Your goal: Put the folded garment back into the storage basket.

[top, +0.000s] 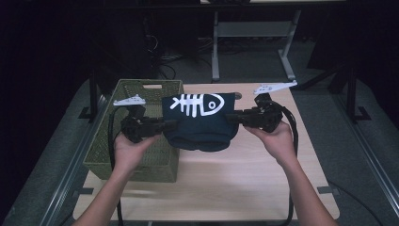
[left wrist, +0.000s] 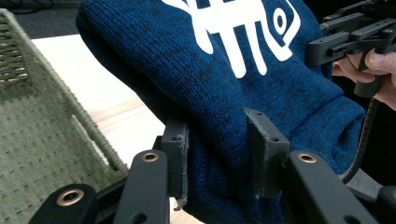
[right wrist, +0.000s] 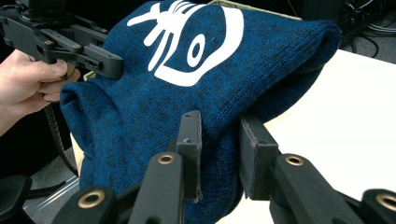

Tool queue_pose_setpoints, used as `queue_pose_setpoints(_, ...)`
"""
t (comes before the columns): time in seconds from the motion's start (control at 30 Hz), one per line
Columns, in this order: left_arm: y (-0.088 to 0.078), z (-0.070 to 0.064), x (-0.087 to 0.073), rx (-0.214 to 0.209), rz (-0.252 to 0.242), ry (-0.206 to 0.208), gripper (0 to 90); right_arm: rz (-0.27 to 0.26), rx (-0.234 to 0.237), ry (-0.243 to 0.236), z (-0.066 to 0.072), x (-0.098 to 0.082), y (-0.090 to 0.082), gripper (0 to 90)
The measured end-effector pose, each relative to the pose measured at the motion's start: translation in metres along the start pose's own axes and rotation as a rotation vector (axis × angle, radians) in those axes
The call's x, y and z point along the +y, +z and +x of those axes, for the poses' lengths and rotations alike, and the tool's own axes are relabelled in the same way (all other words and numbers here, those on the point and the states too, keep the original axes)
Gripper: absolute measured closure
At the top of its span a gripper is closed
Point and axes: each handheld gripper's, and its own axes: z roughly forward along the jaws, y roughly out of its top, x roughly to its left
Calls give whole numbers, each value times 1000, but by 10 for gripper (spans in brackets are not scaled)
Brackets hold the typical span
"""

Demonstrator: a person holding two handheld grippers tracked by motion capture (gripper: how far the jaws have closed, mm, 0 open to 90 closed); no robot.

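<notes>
Your forearms come in at the bottom of the high view, and between them you hold a folded dark-blue knitted sweater with a white fish-skeleton print (top: pixel 200 121) off the pale wooden tabletop (top: pixel 244 174). The left gripper (top: pixel 170 125) pinches its left edge and the right gripper (top: pixel 231 117) its right edge, so I judge you are mid-carry with the folded piece. An olive-green woven basket (top: pixel 141 94) stands just beside the sweater on your left, its near corner under your left hand; if that is where the sweater goes, the next move calls for a level shift leftward, high enough for the sagging lower fold to clear the rim. To the right and in front of you the tabletop is bare.

From the left gripper view, the fingers (left wrist: pixel 176 161) are clamped on a thick fold of the knit, and the basket wall (left wrist: pixel 42 154) rises close by at the left, with a strip of tabletop between.

From the right gripper view, the fingers (right wrist: pixel 190 149) likewise squeeze a bunched fold of the sweater (right wrist: pixel 154 107), the other gripper grips the far edge, and open tabletop (right wrist: pixel 355 112) lies to the right.
</notes>
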Motion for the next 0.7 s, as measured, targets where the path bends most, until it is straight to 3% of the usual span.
queue_pose_setpoints(0.7, -28, 19, -3, 37, -14, -23, 635, 18, 40, -27, 12, 19, 32, 719)
